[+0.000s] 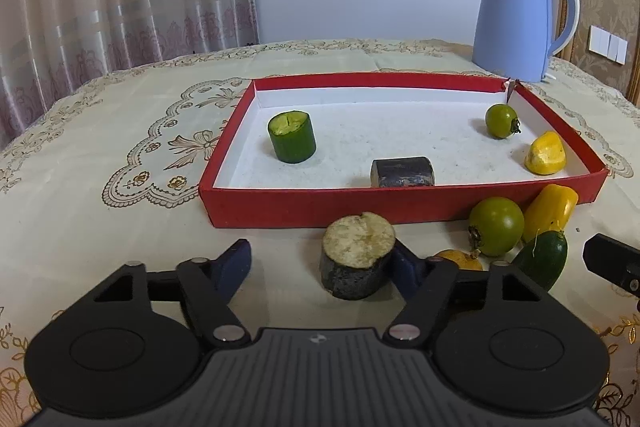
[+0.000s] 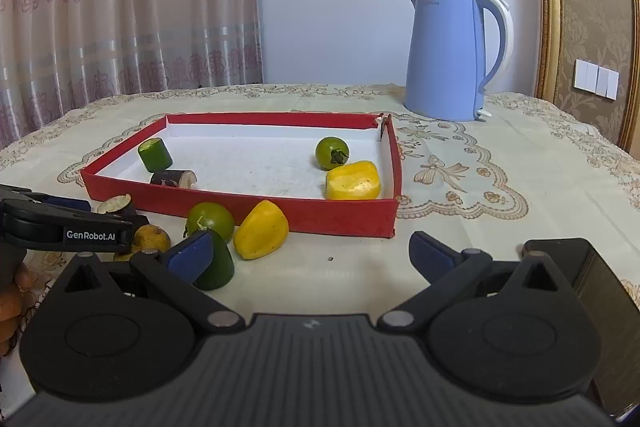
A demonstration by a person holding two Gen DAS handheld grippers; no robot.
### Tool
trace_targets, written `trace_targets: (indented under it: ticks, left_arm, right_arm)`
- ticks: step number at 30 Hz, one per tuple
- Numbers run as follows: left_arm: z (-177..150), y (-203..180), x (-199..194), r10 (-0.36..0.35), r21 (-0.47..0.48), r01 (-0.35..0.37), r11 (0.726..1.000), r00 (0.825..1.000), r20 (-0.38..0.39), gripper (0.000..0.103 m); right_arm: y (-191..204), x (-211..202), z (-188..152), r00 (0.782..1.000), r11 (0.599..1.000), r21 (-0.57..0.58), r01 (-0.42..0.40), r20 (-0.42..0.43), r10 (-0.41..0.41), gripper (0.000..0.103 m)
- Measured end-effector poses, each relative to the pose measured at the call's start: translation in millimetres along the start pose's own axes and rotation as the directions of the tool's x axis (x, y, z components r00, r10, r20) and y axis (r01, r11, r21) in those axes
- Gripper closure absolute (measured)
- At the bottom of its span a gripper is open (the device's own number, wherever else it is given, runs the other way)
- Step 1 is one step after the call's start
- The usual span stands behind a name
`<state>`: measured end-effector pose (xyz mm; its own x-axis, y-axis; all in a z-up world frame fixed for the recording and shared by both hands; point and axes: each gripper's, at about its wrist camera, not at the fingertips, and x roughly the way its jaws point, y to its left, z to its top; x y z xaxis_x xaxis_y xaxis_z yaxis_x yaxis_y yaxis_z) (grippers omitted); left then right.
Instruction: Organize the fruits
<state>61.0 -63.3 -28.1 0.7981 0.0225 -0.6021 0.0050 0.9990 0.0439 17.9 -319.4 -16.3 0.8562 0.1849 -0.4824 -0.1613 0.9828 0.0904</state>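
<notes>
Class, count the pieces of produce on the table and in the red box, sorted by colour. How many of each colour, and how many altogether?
Green pieces: 4
Yellow pieces: 2
Dark-skinned chunks: 2
Orange fruit: 1
Total: 9

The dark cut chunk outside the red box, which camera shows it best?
The left wrist view. The dark cut chunk sits close and whole between the fingers of the left hand-held gripper, pale cut face up. In the right wrist view only its top peeks out behind that gripper, far left.
</notes>
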Motion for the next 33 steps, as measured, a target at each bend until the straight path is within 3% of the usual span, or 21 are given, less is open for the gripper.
trace_targets:
  ticks: [10, 20, 29, 33]
  left_arm:
    - [-1, -2, -2, -0.042, 0.005, 0.042, 0.999, 0.999, 0.013, 0.061]
    - [-1, 1, -3, -0.017, -0.015, 0.018, 1.000, 0.999, 0.027, 0.069]
    - [0, 22, -3, 0.068, -0.157, -0.063, 0.986, 0.997, 0.030, 0.069]
    - [-1, 21, -3, 0.103, -0.145, -0.099, 0.985, 0.994, 0.025, 0.068]
  right_arm:
    - [1, 0, 1, 1.000, 1.000, -0.003, 0.001, -0.005, -0.001, 0.000]
    - [1, 2, 1, 1.000, 1.000, -0.001, 0.003, -0.009, -0.003, 0.000]
    - [7, -6, -1, 1.000, 0.999, -0.039, -0.002, 0.031, 0.003, 0.000]
    - [9, -8, -1, 0.998, 0.998, -0.017, -0.062, 0.022, 0.062, 0.000]
